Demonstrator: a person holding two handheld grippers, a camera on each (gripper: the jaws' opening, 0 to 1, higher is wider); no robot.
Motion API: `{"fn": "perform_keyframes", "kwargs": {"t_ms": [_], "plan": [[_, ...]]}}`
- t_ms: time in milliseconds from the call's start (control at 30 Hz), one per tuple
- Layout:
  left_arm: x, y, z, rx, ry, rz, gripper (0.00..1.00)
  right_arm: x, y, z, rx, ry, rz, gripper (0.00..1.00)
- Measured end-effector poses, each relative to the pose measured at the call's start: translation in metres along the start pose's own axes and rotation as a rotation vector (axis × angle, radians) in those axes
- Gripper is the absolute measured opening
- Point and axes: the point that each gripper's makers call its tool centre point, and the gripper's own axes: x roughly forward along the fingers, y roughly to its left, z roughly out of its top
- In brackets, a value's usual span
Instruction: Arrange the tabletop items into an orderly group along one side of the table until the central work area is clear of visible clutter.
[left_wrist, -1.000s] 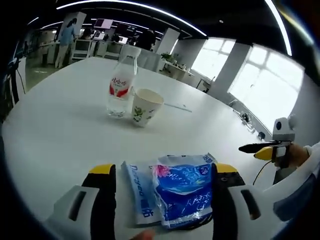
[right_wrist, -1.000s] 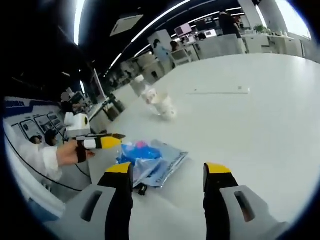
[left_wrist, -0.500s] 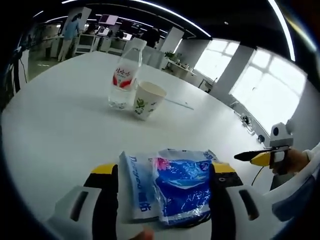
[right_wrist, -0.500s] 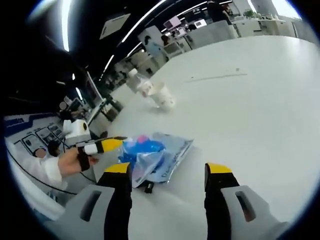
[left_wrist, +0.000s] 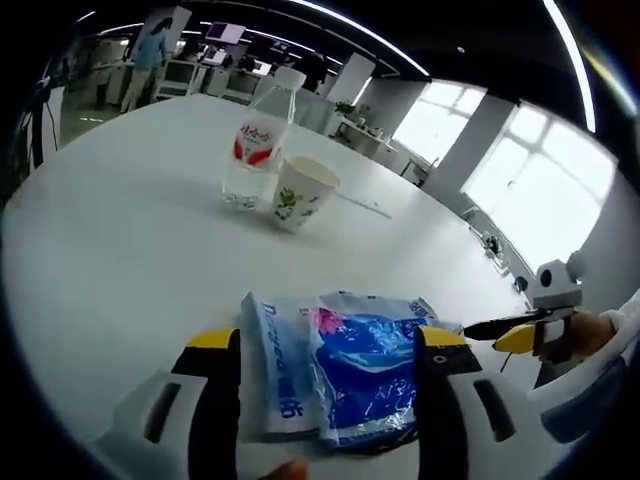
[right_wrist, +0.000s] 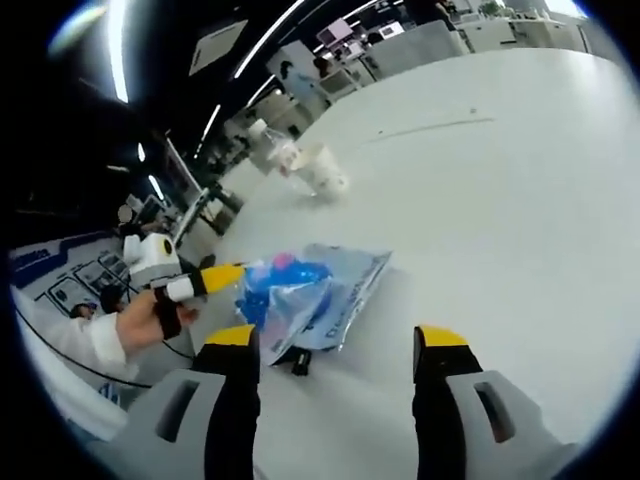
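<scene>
While the white worktop stretched away toward the windows, the left gripper hung low over its near edge with its yellow-tipped fingers spread wide apart, and a blue plastic packet lay flat on the surface between them, overlapping a paler blue-and-white packet just beside it. I could not tell whether either finger actually touched the packets. Further out on the worktop stood a clear water bottle with a red and white label, upright, and just beside it a paper cup with a green leaf print, looking tilted in the left gripper view. A thin pale strip lay on the surface beyond the cup.

From the right gripper view, the right gripper was held over bare worktop with its fingers also well apart and nothing between them. The blue packet lay ahead and to the left of them, with the left gripper at its far side in a person's hand. The bottle and cup stood together well beyond.
</scene>
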Motion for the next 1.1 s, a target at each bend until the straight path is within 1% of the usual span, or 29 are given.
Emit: {"fn": "perform_keyframes", "kwargs": {"t_ms": [133, 300, 333, 367, 433, 467, 533, 633, 700, 733, 767, 800, 867, 933, 1000, 1033, 1067, 1100], "plan": [[0.001, -0.002, -0.004, -0.013, -0.002, 0.001, 0.70, 0.002, 0.004, -0.006, -0.019, 0.024, 0.008, 0.60], [0.002, -0.001, -0.008, -0.026, 0.004, 0.007, 0.69, 0.011, 0.009, -0.007, -0.026, 0.044, 0.021, 0.59], [0.002, 0.000, -0.009, -0.027, 0.011, 0.012, 0.68, 0.013, 0.010, -0.006, -0.040, 0.050, 0.018, 0.58], [0.002, 0.002, -0.011, -0.024, 0.019, 0.021, 0.67, 0.014, 0.012, -0.005, -0.054, 0.051, 0.017, 0.57], [0.000, 0.006, -0.010, -0.015, 0.021, 0.047, 0.63, 0.015, 0.011, -0.001, -0.083, 0.051, -0.008, 0.53], [-0.002, 0.009, -0.007, 0.007, 0.007, 0.072, 0.61, 0.013, 0.008, 0.005, -0.131, 0.034, -0.041, 0.52], [-0.006, 0.010, -0.003, 0.004, -0.010, 0.078, 0.58, 0.009, 0.009, 0.011, -0.190, 0.020, -0.056, 0.52], [-0.007, 0.007, -0.003, -0.017, -0.019, 0.070, 0.55, 0.007, 0.018, 0.019, -0.213, -0.002, -0.033, 0.46], [-0.007, 0.004, -0.006, -0.005, -0.014, 0.070, 0.53, 0.011, 0.029, 0.021, -0.202, -0.006, 0.005, 0.43], [-0.006, 0.002, -0.008, 0.006, -0.009, 0.068, 0.52, 0.013, 0.034, 0.020, -0.202, -0.001, 0.022, 0.43], [-0.005, 0.000, -0.011, 0.018, 0.004, 0.068, 0.50, 0.018, 0.039, 0.014, -0.204, 0.025, 0.039, 0.42], [-0.005, 0.000, -0.012, 0.022, 0.007, 0.068, 0.48, 0.019, 0.040, 0.013, -0.208, 0.032, 0.038, 0.42], [-0.004, 0.002, -0.018, 0.055, 0.035, 0.098, 0.48, 0.028, 0.041, 0.004, -0.224, 0.073, 0.035, 0.40], [-0.005, 0.004, -0.017, 0.050, 0.029, 0.111, 0.44, 0.033, 0.043, -0.001, -0.229, 0.099, 0.038, 0.38], [-0.008, 0.006, -0.013, 0.070, 0.008, 0.138, 0.38, 0.039, 0.046, -0.006, -0.224, 0.137, 0.052, 0.32], [-0.010, 0.007, -0.013, 0.095, 0.015, 0.154, 0.36, 0.042, 0.046, -0.007, -0.217, 0.150, 0.050, 0.29], [-0.011, 0.007, -0.014, 0.107, 0.022, 0.161, 0.33, 0.044, 0.045, -0.007, -0.216, 0.150, 0.041, 0.25], [-0.012, 0.008, -0.015, 0.120, 0.030, 0.172, 0.30, 0.046, 0.041, -0.007, -0.213, 0.151, 0.015, 0.21]]}}
